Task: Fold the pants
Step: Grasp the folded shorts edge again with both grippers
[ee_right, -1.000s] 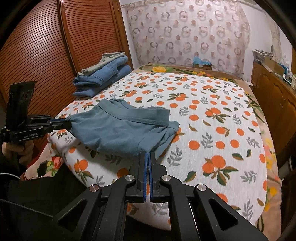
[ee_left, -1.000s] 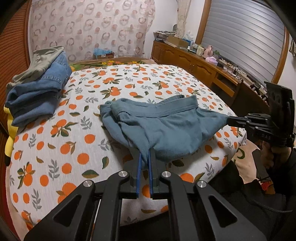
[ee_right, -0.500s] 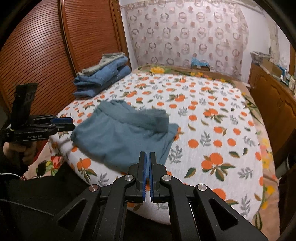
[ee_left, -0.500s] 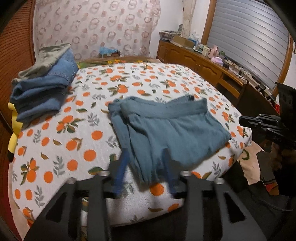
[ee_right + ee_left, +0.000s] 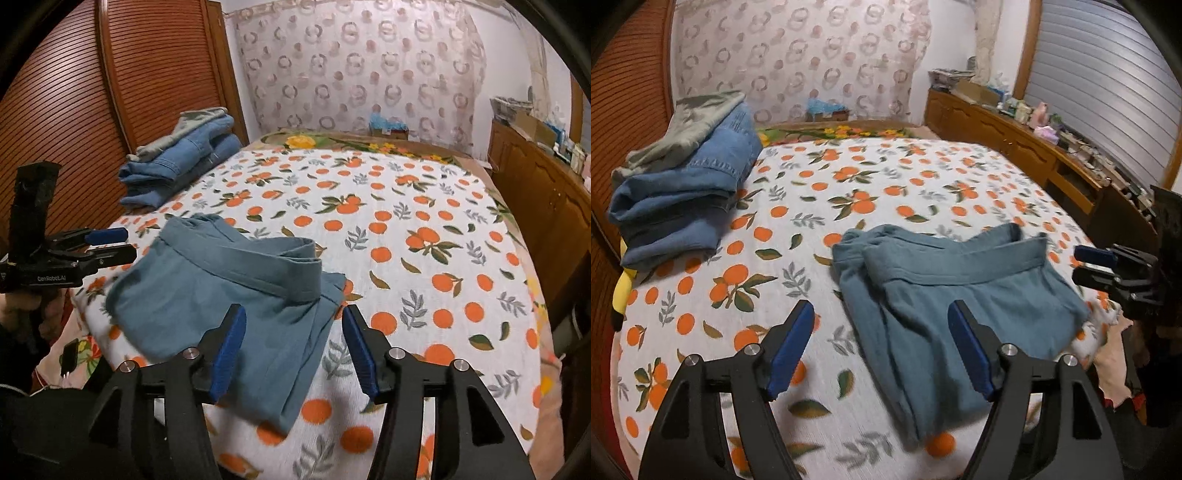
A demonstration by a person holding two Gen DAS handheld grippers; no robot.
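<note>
- lying near the bed's [image 5: 701,369] front edge, toward its front right corner in the left wrist view, the teal pants [image 5: 960,295] are already doubled into a compact bundle, waistband on the far side.
- judging from that, most of the folding looks done; the bundle is uneven at its near left side, so smoothing, or one more fold and a move to the stack, may be what is left.
- a stack of folded jeans [image 5: 683,195] with a grey-green garment on top sits at the bed's far left corner, well apart from the pants.
- the left gripper [image 5: 882,347] hovers above the front edge, angled down over the bundle's left part; its jaws are opening, spread wide, nothing pinched, cloth only showing below the gap.
- the right gripper [image 5: 293,349] hovers over the bundle's other end, also tilted down; its jaws are opening too, with no cloth pressed between the blue pads [image 5: 227,354].
- a person's hand [image 5: 37,314] grips the left tool's handle off the bed's front edge.
</note>
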